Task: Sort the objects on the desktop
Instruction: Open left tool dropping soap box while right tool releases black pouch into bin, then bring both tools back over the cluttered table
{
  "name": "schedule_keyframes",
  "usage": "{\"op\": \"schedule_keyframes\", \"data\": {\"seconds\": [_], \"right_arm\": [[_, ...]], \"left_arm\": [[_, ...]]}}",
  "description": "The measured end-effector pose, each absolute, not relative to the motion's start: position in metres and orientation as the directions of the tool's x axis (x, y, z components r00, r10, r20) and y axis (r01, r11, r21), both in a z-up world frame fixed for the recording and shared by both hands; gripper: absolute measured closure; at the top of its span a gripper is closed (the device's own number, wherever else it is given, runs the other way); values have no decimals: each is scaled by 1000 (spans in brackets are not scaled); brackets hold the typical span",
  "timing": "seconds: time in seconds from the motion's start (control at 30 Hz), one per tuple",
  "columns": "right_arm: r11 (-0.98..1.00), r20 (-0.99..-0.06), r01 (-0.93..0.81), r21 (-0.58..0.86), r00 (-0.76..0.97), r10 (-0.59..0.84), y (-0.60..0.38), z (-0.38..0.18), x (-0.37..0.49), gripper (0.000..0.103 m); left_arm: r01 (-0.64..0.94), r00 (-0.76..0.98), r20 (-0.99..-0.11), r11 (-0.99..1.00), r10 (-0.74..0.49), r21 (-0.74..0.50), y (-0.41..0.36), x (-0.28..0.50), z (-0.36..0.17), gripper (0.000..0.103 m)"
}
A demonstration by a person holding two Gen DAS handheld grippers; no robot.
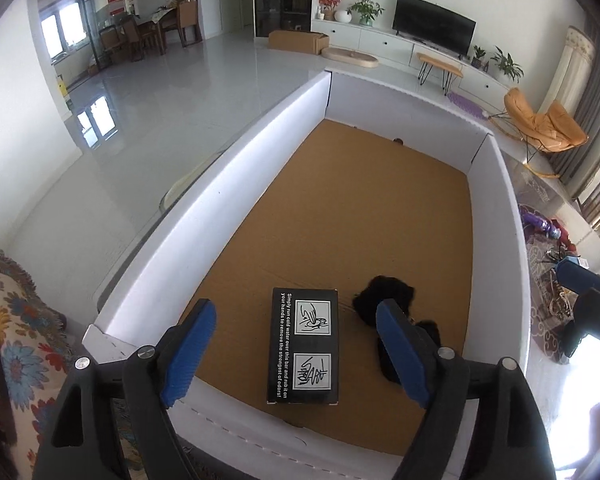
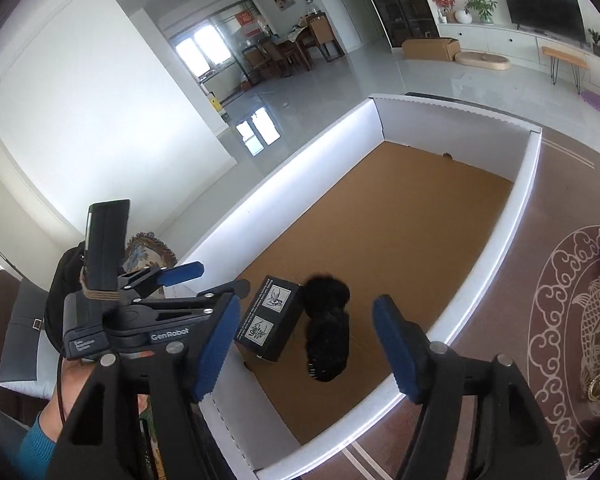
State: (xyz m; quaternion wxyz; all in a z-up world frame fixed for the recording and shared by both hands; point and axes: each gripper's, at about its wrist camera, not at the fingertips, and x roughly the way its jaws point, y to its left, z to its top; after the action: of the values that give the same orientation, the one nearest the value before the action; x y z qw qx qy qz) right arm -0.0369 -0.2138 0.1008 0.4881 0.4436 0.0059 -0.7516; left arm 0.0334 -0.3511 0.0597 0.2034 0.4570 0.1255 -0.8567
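the left gripper point(image 1: 296, 356) hangs with its blue pads spread wide, gripping nothing; the black box point(image 1: 303, 346) lies flat on the tray floor between and below them, untouched. the right gripper point(image 2: 304, 350) is likewise released, jaws well apart and empty. at two o'clock from the box, touching it, sits a black furry clump point(image 1: 384, 300). both lie in the near end of the white-walled tray point(image 1: 204, 216).

1. Black television point(image 1: 434, 24) on a long white cabinet point(image 1: 384, 42) against the far wall.
2. Orange lounge chair point(image 1: 540, 124) near curtains.
3. Cardboard carton point(image 2: 430, 48) on the glossy floor.
4. Dining chairs point(image 2: 296, 46) beside windows.
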Motion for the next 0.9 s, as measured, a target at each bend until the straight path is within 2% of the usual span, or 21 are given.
{"op": "schedule_keyframes", "data": {"seconds": [0.03, 0.1, 0.2, 0.3, 0.33, 0.37, 0.47, 0.6, 0.7, 0.83, 0.9], "right_arm": [[-522, -657, 736, 431, -141, -741, -206, 101, -35, 29], [-549, -640, 722, 421, -193, -744, -175, 103, -29, 13], [-679, -643, 669, 301, -383, -663, -107, 98, -5, 2], [-849, -694, 511, 136, -562, -450, -29, 64, 25, 0], [-884, -711, 458, 88, -593, -378, -3, 49, 33, 0], [-911, -733, 409, 50, -604, -312, 20, 33, 38, 0], [-956, -805, 295, -5, -568, -171, 82, -10, 28, 0], [-974, -846, 224, -21, -524, -102, 119, -48, -1, 0], [-976, -825, 217, -11, -554, -114, 124, -49, -20, 0], [-974, -819, 226, -7, -561, -124, 118, -51, -64, 0], [-970, -819, 244, -6, -558, -135, 110, -46, -82, 0]], "left_arm": [[453, -515, -824, -891, -237, -27, -344, 37, 65, 21], [409, -563, -796, -912, -221, -36, -322, 45, 78, 21], [286, -652, -749, -953, -116, -101, -269, 55, 102, 21], [115, -704, -709, -979, 38, -167, -203, 54, 116, 14], [59, -710, -699, -980, 91, -188, -179, 52, 116, 7], [6, -709, -691, -977, 145, -211, -156, 50, 114, 3], [-92, -648, -716, -960, 261, -266, -99, 29, 86, 2], [-98, -573, -796, -980, 197, -173, -49, -22, 24, 2], [-68, -538, -836, -994, 113, -91, -37, -61, -21, 2], [-9, -521, -853, -1000, 25, -24, -40, -103, -61, 3], [-6, -568, -823, -1000, -11, 18, -36, -111, -62, 1]]}}
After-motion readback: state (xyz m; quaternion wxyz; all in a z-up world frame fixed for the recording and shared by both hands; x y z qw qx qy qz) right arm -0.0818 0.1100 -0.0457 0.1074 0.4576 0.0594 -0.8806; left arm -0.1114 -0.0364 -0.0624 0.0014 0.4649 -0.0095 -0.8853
